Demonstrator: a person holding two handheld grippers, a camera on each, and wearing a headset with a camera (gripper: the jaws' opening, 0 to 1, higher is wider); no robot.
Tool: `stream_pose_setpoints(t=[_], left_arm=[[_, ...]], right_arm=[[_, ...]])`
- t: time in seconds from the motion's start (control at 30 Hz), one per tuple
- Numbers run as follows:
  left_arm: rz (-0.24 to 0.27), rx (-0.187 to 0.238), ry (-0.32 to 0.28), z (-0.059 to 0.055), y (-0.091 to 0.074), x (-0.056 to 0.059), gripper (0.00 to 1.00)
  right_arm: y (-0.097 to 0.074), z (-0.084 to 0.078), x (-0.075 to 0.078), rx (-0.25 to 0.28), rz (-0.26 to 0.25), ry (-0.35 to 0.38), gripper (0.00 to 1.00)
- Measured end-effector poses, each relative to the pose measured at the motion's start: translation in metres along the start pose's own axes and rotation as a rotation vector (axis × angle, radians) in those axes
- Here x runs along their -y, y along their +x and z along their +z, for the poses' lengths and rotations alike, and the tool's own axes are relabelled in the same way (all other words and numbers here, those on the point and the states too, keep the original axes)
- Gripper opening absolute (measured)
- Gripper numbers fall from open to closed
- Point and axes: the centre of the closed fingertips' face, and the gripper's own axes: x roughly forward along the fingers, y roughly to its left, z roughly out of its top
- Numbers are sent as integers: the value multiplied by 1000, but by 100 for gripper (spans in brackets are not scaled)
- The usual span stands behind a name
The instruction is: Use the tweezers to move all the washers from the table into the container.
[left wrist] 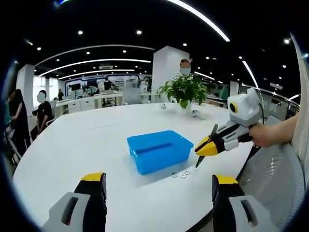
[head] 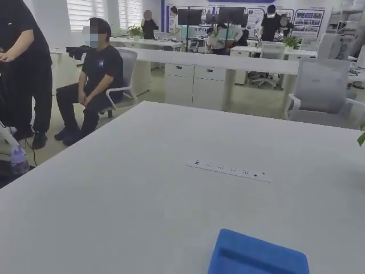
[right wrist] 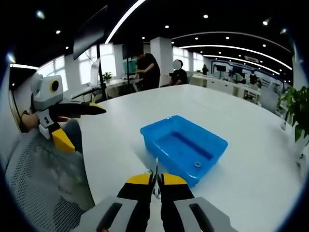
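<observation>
Left gripper view: looks out past the left gripper [left wrist: 157, 193], jaws spread wide with nothing between them, across a white table [left wrist: 72, 145]. Finds the blue container [left wrist: 159, 150] straight ahead of those jaws. Finds three washers [left wrist: 181, 174] in a short row on the tabletop, nearer to the left gripper than the container and just beside its near wall. Catches the right gripper [left wrist: 206, 146] at the right, held in a hand [left wrist: 263, 134] and clamped on dark tweezers [left wrist: 199, 159] tilted tip-down. Places the tweezer tips close beside the washers, with no telling whether they touch the tabletop. Takes in a potted plant [left wrist: 183, 92] well beyond the container.

Right gripper view: peers along the right gripper's own jaws, pressed together on the thin tweezers, which point toward the container's near rim. Adds a detail from this higher angle: one washer [right wrist: 197, 164] lying on the container floor, close to the wall nearest this gripper. Picks up the left gripper off to the left, jaws apart, above a mesh chair back [right wrist: 43, 183].

Head view: gazes far over the table, with just a corner of the container at the bottom edge. Shows a flush socket strip [head: 231, 169] farther out and a seated person [head: 94, 85] beyond the table's far edge.
</observation>
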Motion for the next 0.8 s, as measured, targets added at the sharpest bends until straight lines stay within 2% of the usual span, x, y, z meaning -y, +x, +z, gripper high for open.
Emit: stream_pose_setpoints(t=[0.07,0.13,0.33,0.5,0.6,0.8], left_arm=[[-3,12,0,2,0,1,93],[0,-6,2,-1,0,0,93],[-13,-11,-1,-2,1,3,93],[-12,-23,3,-4,1,3,93],[-8,-29,2,-6,1,2,93],[-17,-45,4,-8,2,3,93]], right_arm=[[-3,4,1,5,0,-1,2],[-7,11,3,9,0,-6,2],[-14,45,16,80,2,31,2],[-10,68,28,120,4,25,3],[-3,75,34,127,10,25,3],[14,77,47,104,17,14,3]])
